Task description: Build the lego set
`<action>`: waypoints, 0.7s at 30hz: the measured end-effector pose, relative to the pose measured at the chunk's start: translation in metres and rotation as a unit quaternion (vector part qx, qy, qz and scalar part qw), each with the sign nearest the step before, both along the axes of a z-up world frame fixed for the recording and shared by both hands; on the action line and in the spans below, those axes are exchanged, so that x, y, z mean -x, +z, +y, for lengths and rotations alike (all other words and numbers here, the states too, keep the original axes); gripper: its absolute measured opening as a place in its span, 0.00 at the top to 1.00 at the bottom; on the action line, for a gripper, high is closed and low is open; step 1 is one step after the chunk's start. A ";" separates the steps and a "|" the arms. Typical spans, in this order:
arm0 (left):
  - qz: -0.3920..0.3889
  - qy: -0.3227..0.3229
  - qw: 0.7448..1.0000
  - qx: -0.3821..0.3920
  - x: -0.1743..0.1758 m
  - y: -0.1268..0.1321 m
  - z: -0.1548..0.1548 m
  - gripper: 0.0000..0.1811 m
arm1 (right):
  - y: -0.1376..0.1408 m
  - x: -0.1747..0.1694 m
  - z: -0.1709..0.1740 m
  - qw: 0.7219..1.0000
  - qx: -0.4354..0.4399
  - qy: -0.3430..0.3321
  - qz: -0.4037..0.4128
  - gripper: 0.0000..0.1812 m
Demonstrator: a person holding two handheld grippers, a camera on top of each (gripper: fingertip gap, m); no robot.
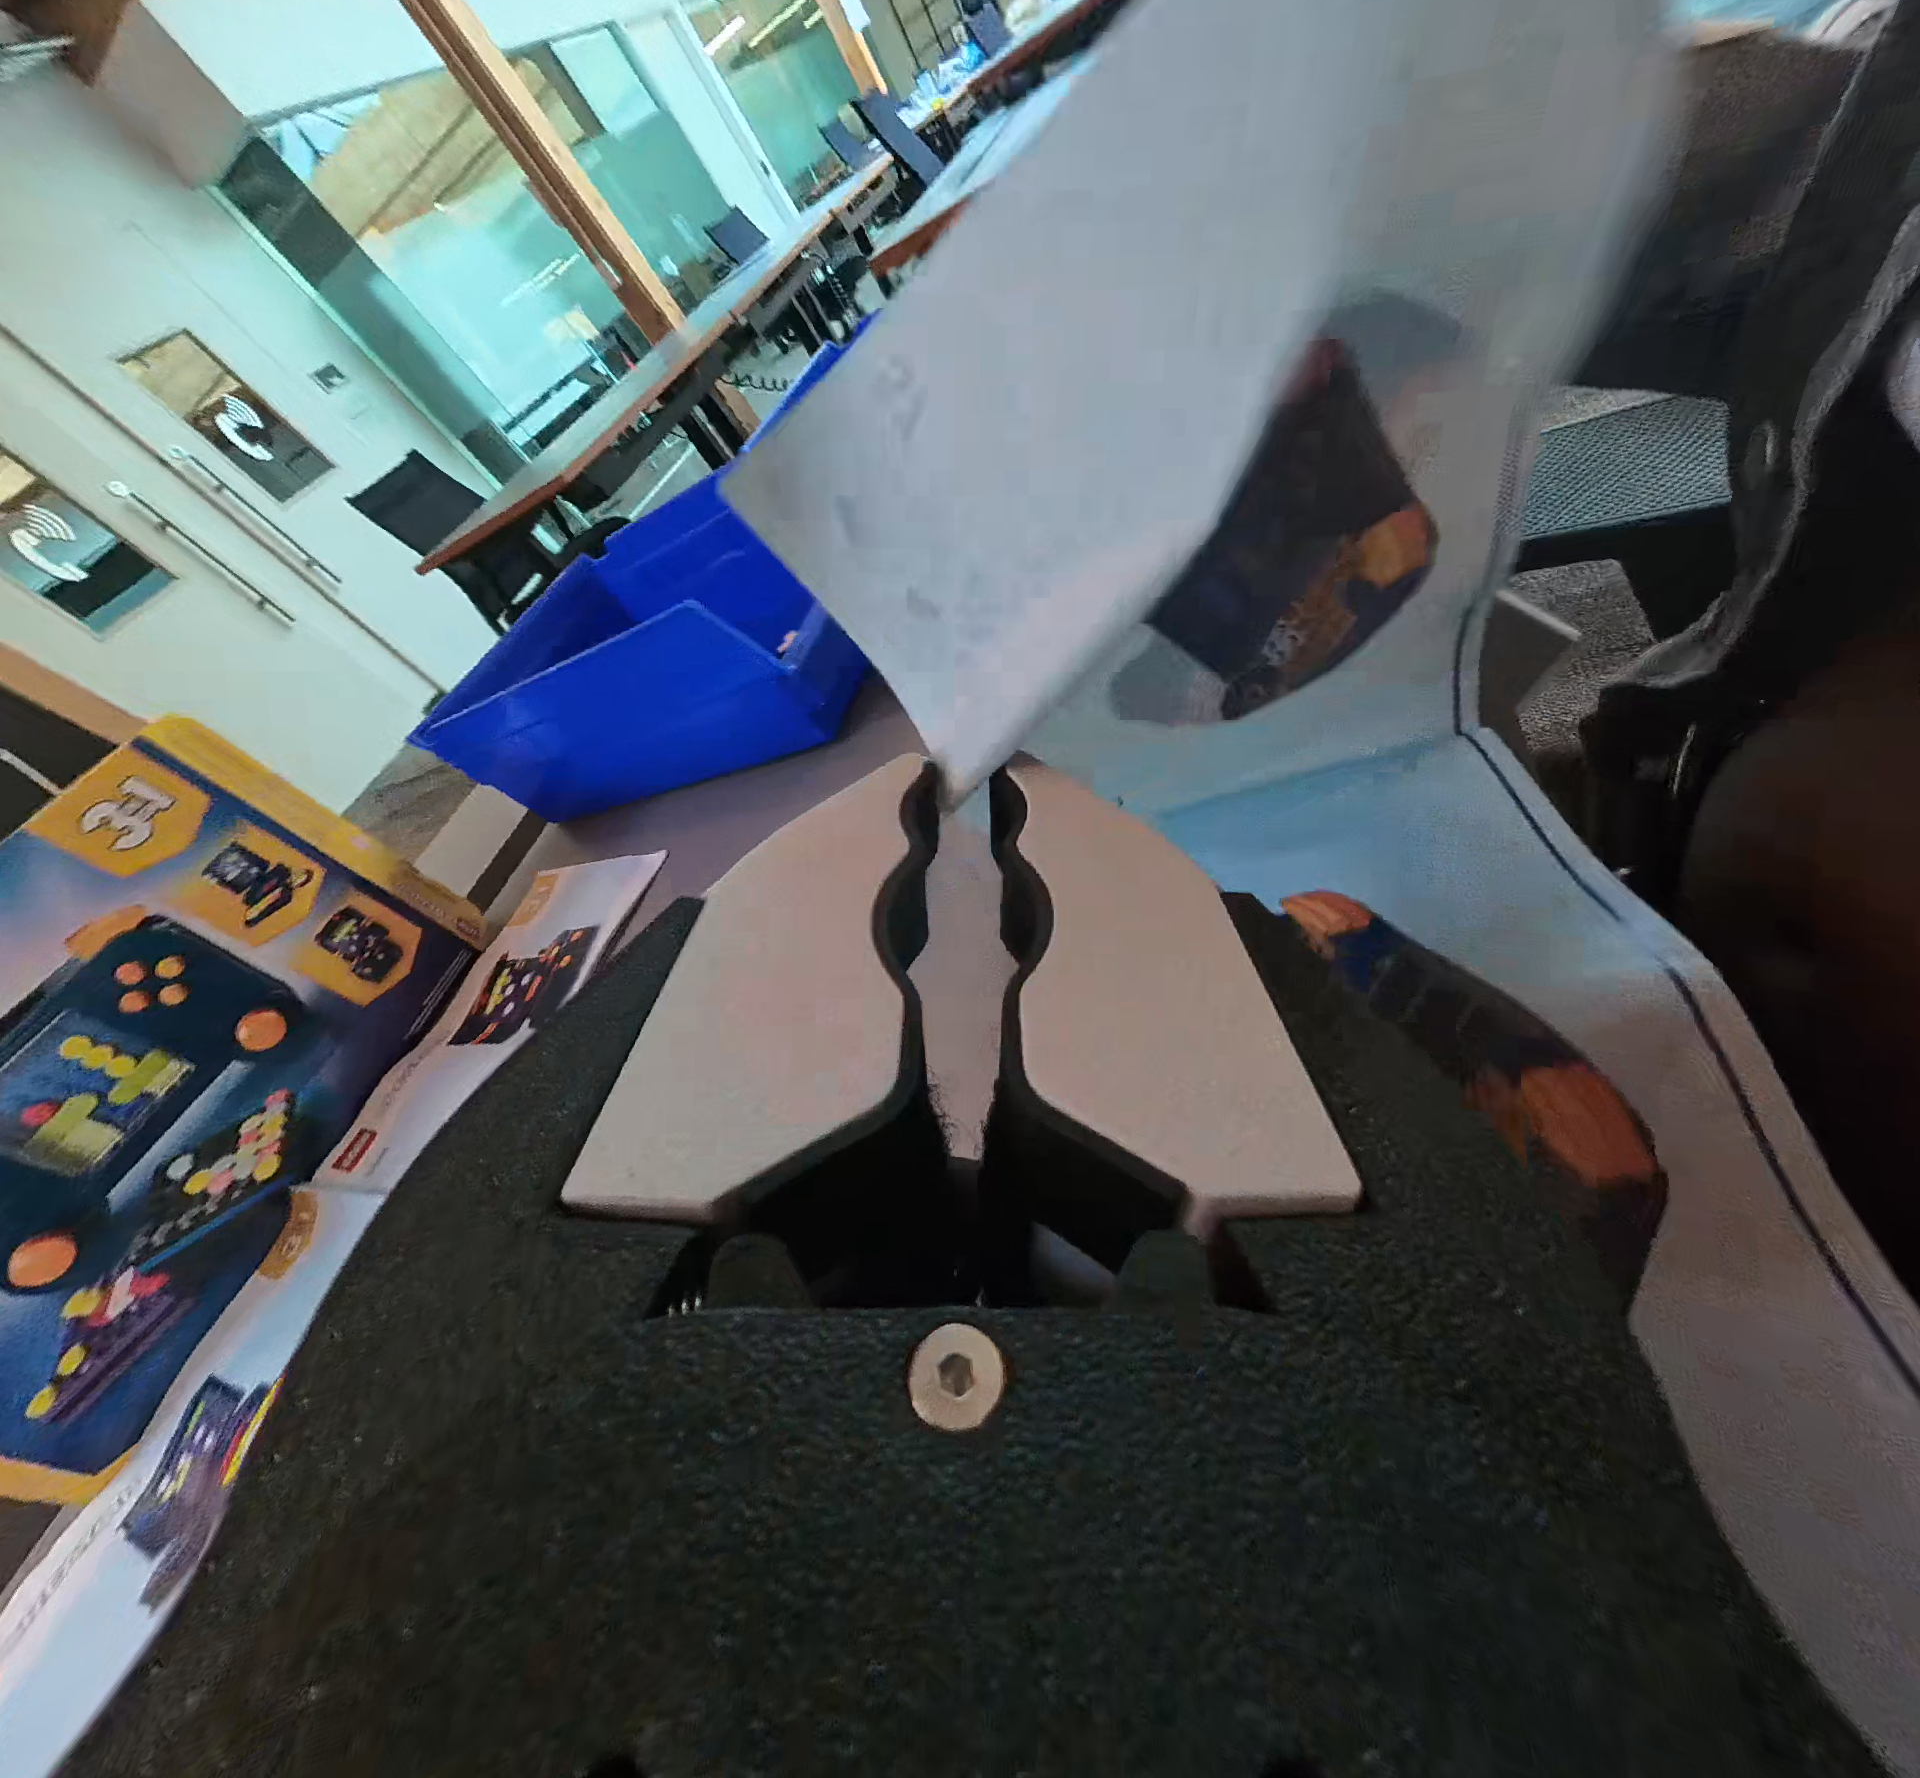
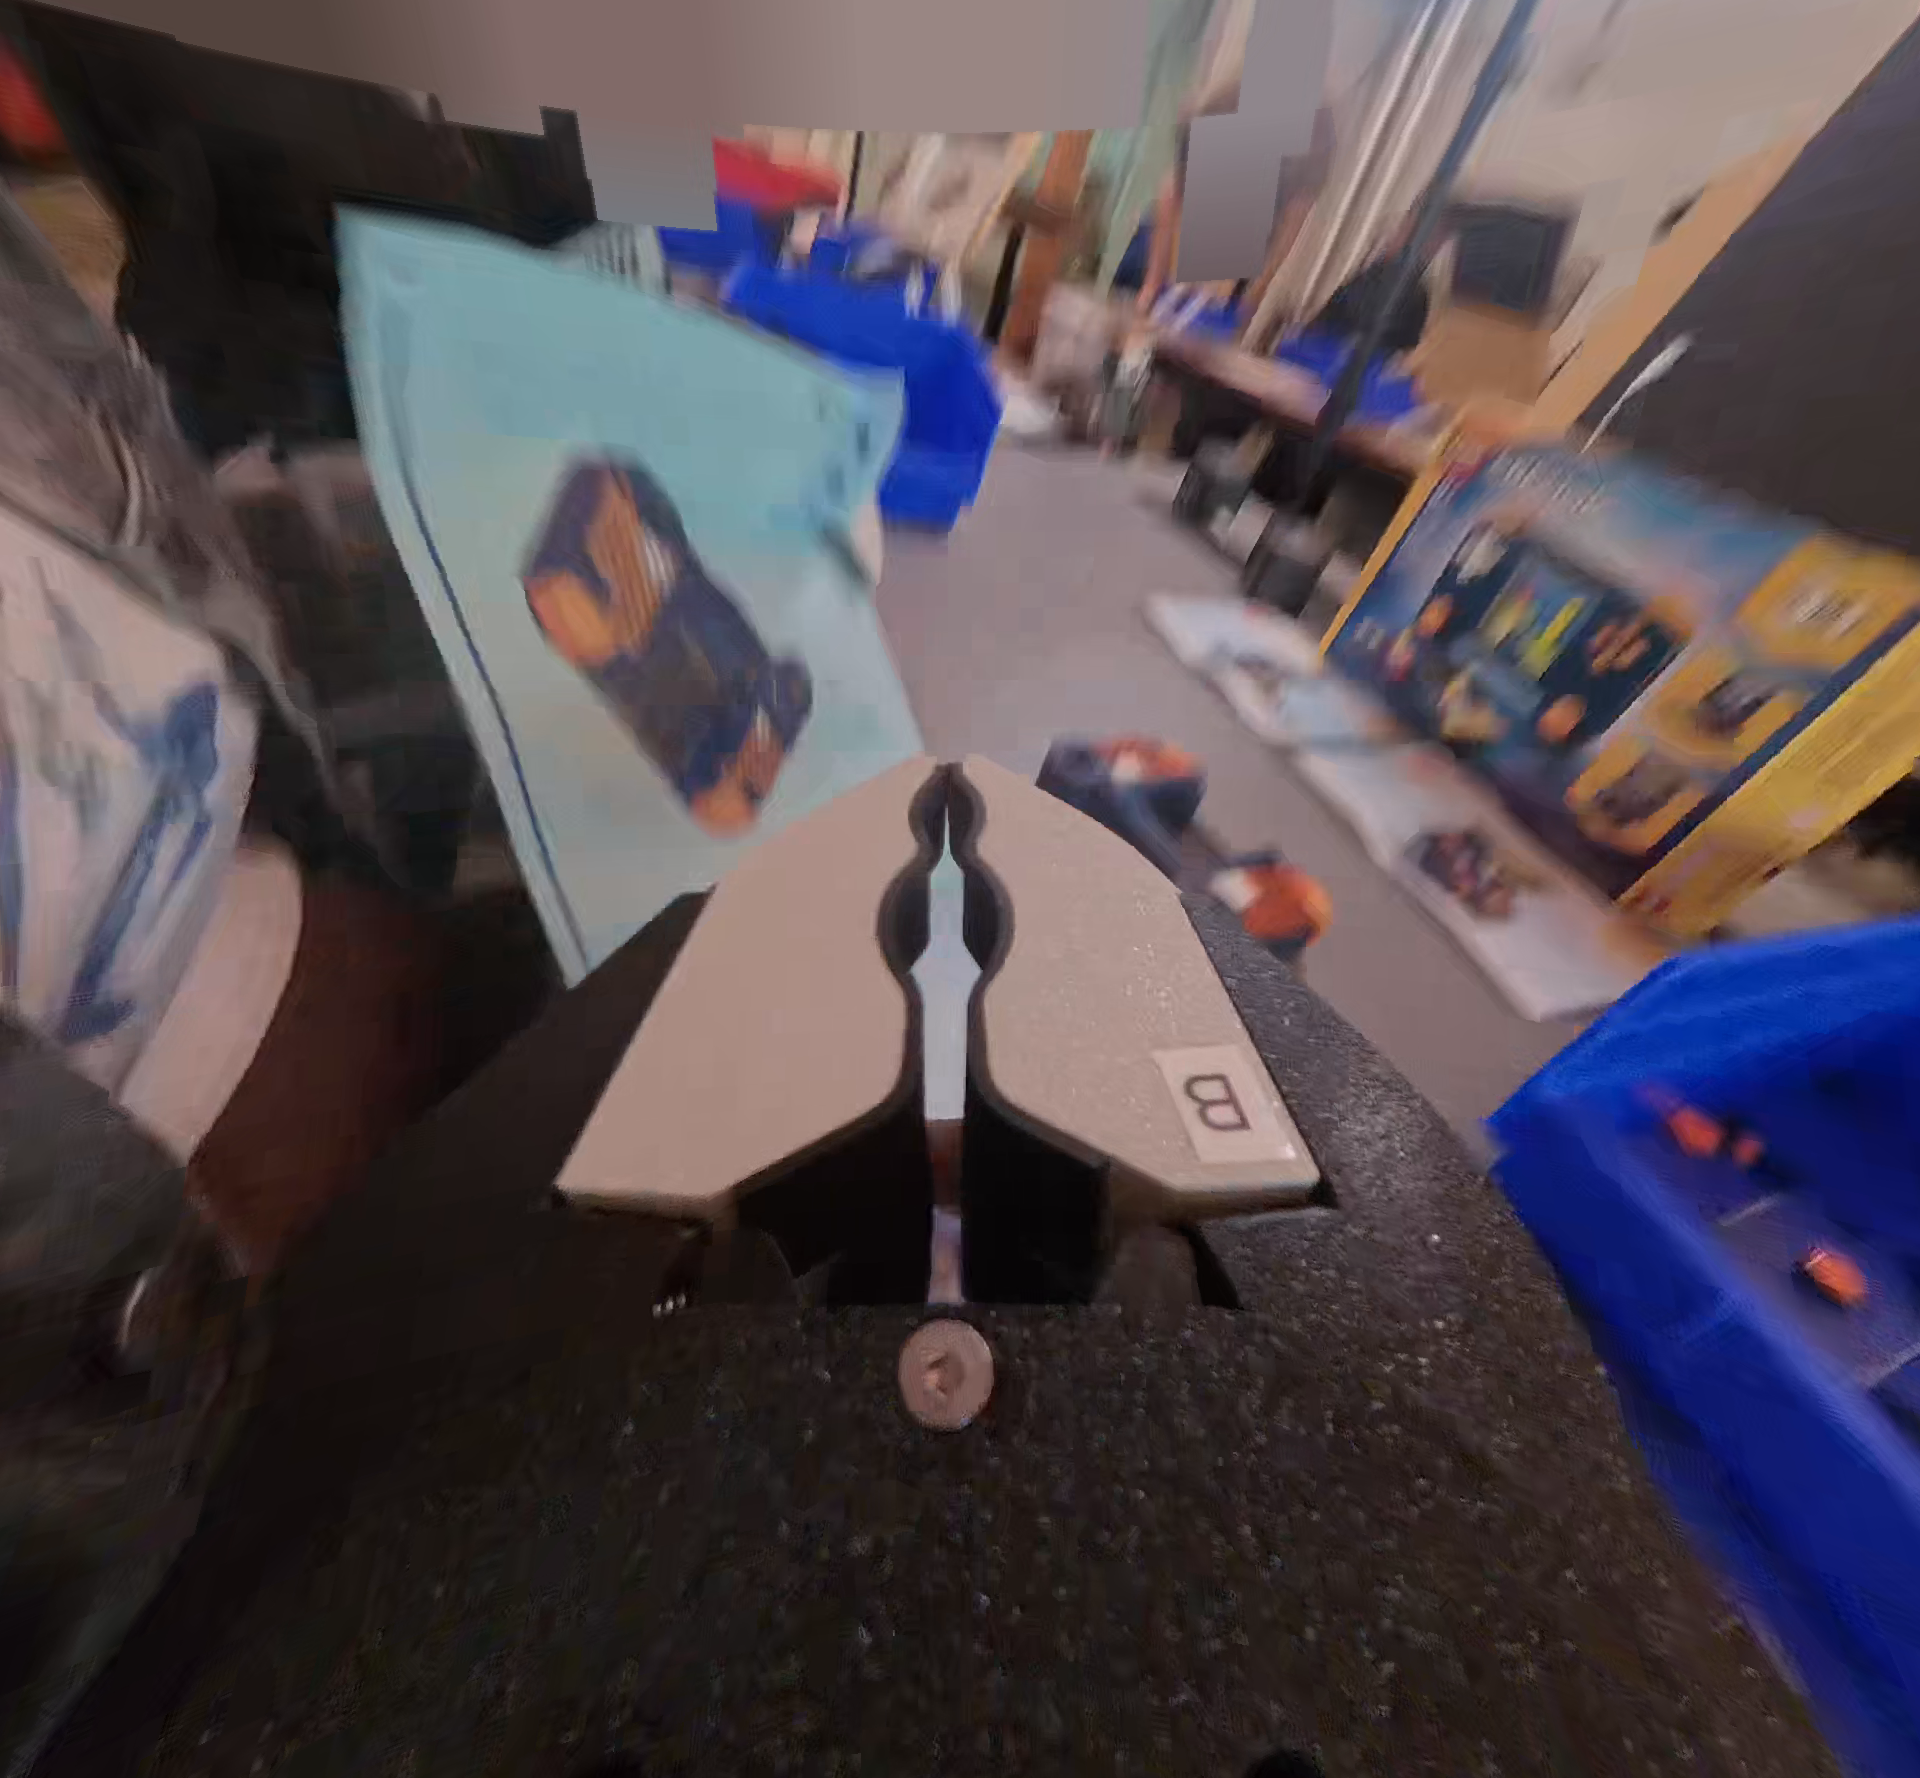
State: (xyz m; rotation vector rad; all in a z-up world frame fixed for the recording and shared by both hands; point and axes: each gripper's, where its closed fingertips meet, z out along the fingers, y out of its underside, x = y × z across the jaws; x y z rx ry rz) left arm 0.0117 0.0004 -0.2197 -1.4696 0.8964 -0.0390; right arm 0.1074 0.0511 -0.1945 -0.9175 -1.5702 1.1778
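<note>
An open instruction booklet with pale blue pages (image 1: 1371, 824) is held up off the table. One of its pages (image 1: 1195, 274) rises from between the fingers of my left gripper (image 1: 966, 778), which is shut on its lower corner. In the right wrist view the booklet (image 2: 582, 440) stands to the left, showing a picture of a dark blue and orange model. Its edge runs between the fingers of my right gripper (image 2: 951, 772), which is shut on it. A small dark blue and orange partial build (image 2: 1127, 783) and an orange piece (image 2: 1278, 897) lie on the grey table just beyond the right gripper.
The set's box (image 1: 187, 1053) stands at the left, with other booklets (image 1: 561, 949) beside it; it also shows in the right wrist view (image 2: 1621, 689). Blue bins (image 1: 665, 679) sit behind. A blue bin with orange pieces (image 2: 1766, 1261) is at lower right. A person in dark clothing (image 1: 1829, 585) is close. Across from one pair of fingers to the other is roughly 12 cm.
</note>
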 end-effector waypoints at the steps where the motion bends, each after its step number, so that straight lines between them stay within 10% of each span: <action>1: -0.004 0.005 1.000 0.000 0.007 -0.002 -0.005 0.95 | -0.022 0.003 -0.003 0.998 -0.009 0.013 -0.056 1.00; 7: 0.023 0.134 0.990 0.024 0.069 -0.012 -0.019 0.85 | -0.103 0.047 -0.065 0.962 -0.129 0.081 -0.228 1.00; 12: -0.055 0.293 0.954 -0.034 0.117 0.056 -0.046 0.86 | -0.123 0.082 -0.060 0.947 -0.132 0.001 -0.293 0.99; 16: -0.041 0.127 0.991 0.019 0.012 0.072 -0.053 0.91 | -0.121 0.098 -0.048 0.951 -0.067 -0.055 -0.297 0.96; 21: 0.108 0.039 0.975 0.189 -0.069 -0.037 -0.012 0.94 | -0.084 0.083 -0.039 0.969 0.072 -0.002 -0.238 1.00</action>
